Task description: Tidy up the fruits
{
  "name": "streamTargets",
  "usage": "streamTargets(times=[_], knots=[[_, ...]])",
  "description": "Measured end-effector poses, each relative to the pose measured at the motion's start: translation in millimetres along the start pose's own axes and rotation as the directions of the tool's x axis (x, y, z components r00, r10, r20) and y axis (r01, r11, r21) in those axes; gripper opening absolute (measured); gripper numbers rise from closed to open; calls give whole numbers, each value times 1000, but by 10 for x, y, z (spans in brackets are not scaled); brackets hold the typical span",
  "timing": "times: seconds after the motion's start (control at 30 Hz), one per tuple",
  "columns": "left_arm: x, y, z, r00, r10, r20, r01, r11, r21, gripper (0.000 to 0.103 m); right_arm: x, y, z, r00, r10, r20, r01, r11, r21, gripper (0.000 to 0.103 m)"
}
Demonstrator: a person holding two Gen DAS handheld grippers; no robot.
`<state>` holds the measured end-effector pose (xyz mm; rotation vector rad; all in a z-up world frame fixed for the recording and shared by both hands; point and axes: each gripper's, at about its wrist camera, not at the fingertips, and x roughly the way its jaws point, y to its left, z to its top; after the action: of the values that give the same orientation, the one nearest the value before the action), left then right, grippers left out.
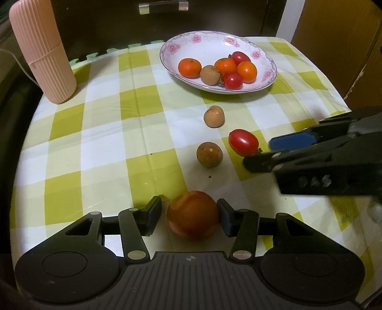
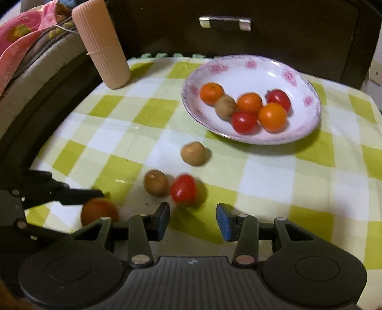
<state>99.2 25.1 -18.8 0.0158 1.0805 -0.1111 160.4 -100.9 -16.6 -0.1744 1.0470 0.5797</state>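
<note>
A white floral plate (image 1: 181, 44) (image 2: 257, 69) at the back holds several tangerines, cherry tomatoes and one longan. On the checked cloth lie two brown longans (image 1: 214, 116) (image 1: 209, 154) and a red cherry tomato (image 1: 243, 142) (image 2: 183, 188). My left gripper (image 1: 189, 215) is open, its jaws on either side of an orange-red fruit (image 1: 193, 214) (image 2: 99, 211); the right pad touches it, the left stands slightly off. My right gripper (image 2: 193, 220) is open and empty just in front of the cherry tomato; it also shows in the left wrist view (image 1: 269, 151).
A ribbed pink cylinder (image 1: 41, 50) (image 2: 101, 43) stands at the back left corner. A dark cabinet with a metal handle (image 2: 225, 23) rises behind the table. Bedding (image 2: 21, 45) lies off the left edge. The table edge runs close on the right.
</note>
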Motion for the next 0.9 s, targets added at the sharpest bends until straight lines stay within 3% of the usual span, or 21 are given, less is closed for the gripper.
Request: streamTargets(times=[0.17, 0.37, 0.53, 0.57, 0.6, 0.7, 0.9], knots=[[3, -14, -2, 1000, 3, 1, -3, 1000, 8, 60, -110, -106, 25, 999, 25, 38, -26, 999, 47, 40], [3, -31, -11, 1000, 7, 4, -7, 1000, 21, 62, 51, 46, 147, 999, 38, 26, -37, 999, -34, 40], [7, -44, -21, 1000, 7, 4, -7, 1000, 26, 63, 103, 112, 64, 999, -2, 42, 5, 998, -63, 40], [5, -41, -20, 1000, 8, 5, -8, 1000, 25, 62, 99, 119, 56, 999, -12, 47, 14, 998, -61, 36], [2, -34, -21, 1000, 8, 6, -9, 1000, 21, 60, 98, 131, 56, 998, -29, 51, 33, 997, -68, 25], [-10, -26, -27, 1000, 16, 8, -16, 1000, 23, 52, 92, 147, 59, 998, -36, 55, 40, 996, -73, 24], [-28, -25, -52, 1000, 23, 9, -23, 999, 34, 51, 38, 134, -10, 998, -39, 55, 43, 996, -72, 24]])
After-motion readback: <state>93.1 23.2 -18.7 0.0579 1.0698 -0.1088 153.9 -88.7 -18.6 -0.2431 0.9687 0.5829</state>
